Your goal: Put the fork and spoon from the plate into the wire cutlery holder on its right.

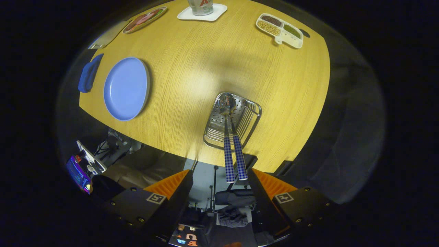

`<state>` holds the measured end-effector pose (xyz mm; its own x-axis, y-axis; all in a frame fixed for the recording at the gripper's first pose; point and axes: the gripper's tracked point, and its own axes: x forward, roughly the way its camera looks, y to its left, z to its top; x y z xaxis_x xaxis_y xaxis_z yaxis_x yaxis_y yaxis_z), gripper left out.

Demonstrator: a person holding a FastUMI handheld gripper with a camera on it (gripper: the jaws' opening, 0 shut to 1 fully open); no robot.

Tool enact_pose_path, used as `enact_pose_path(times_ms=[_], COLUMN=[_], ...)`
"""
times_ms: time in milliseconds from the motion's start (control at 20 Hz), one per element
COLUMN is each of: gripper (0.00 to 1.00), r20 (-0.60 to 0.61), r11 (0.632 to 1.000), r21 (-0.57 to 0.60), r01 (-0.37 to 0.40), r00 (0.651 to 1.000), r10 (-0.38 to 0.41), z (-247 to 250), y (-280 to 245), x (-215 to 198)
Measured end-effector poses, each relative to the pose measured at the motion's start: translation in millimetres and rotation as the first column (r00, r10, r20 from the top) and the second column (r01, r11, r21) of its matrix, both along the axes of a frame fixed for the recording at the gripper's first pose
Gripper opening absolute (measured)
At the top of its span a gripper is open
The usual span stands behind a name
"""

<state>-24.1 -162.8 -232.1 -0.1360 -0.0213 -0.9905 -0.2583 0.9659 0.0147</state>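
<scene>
The wire cutlery holder (253, 120) stands on the wooden table near its front edge, just ahead of my fingers. Two utensils stand in it, leaning toward me with blue checked handles. The spoon (228, 157) shows its shiny bowl inside the holder, and the fork's handle (240, 158) lies right beside it; the fork's head is hard to make out. The blue plate (126, 88) sits bare to the holder's left. My gripper (221, 175) hovers above the table edge, open, and the handle ends reach up between the fingers without touching them.
A dark blue cloth (89, 72) lies left of the plate. At the far side are a divided snack tray (280, 30), a glass on a white tray (202, 13) and an oval dish (144, 19). Below the table edge (164, 147) are a seat and floor clutter.
</scene>
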Motion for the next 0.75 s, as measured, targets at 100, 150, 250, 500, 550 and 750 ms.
enact_pose_path(times_ms=[100,150,250,500,550,750], gripper=[0.99,0.99,0.98,0.99,0.99,0.98], r20=[0.077,0.130,0.254,0.612,0.685,0.901], r11=[0.999,0.998,0.996,0.984,0.981,0.982], r21=[0.024,0.035,0.059,0.179,0.192,0.184], r01=[0.031,0.043,0.060,0.017,0.004,-0.041], r00=[0.997,0.990,0.964,0.781,0.715,0.407], r10=[-0.033,-0.047,-0.073,-0.125,-0.137,-0.152], z=[5.3,8.7,19.2,69.6,87.0,155.9], y=[3.7,5.5,13.8,71.6,83.0,113.2], x=[-4.6,-5.5,-2.7,6.4,8.4,3.3])
